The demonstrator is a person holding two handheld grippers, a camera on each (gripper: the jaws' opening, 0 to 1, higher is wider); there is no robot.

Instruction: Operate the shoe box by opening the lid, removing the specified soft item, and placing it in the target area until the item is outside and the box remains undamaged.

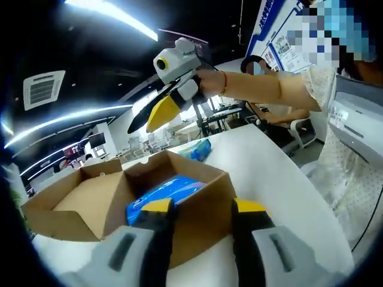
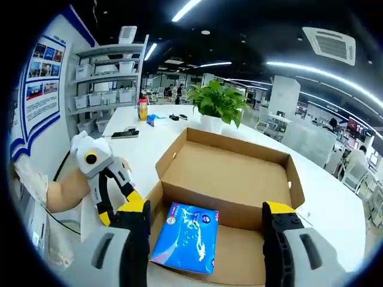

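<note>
In the left gripper view the left gripper [image 1: 202, 212] rises from the bottom of the frame, its yellow-tipped fingers [image 1: 157, 206] spread wide and empty against the near outer wall of the shoe box [image 1: 197, 218]; whether they touch the cardboard is hard to tell. Behind that wall, near the middle of the frame, only the top of the blue soft pack [image 1: 161, 194] shows, the rest hidden by the box. The lid [image 1: 90, 200] lies folded open to the left. Beyond the box a second blue packet [image 1: 196, 149] lies on the white desk [image 1: 281, 191]. At top centre the right gripper [image 1: 157, 113] hangs in the air in a person's hand [image 1: 209, 84], its fingers pointing down-left; their gap cannot be made out

In the right gripper view the right gripper [image 2: 206, 215] comes up from the bottom edge, its fingers [image 2: 279, 210] wide and holding nothing, over the open box. The blue pack lies flat on the box floor at lower centre, partly cut off by the left finger. At the left the other gripper sits at the box's outer wall. Farther back stand a potted plant [image 2: 218, 101], a bottle [image 2: 142, 109] and shelves [image 2: 108, 78]
</note>
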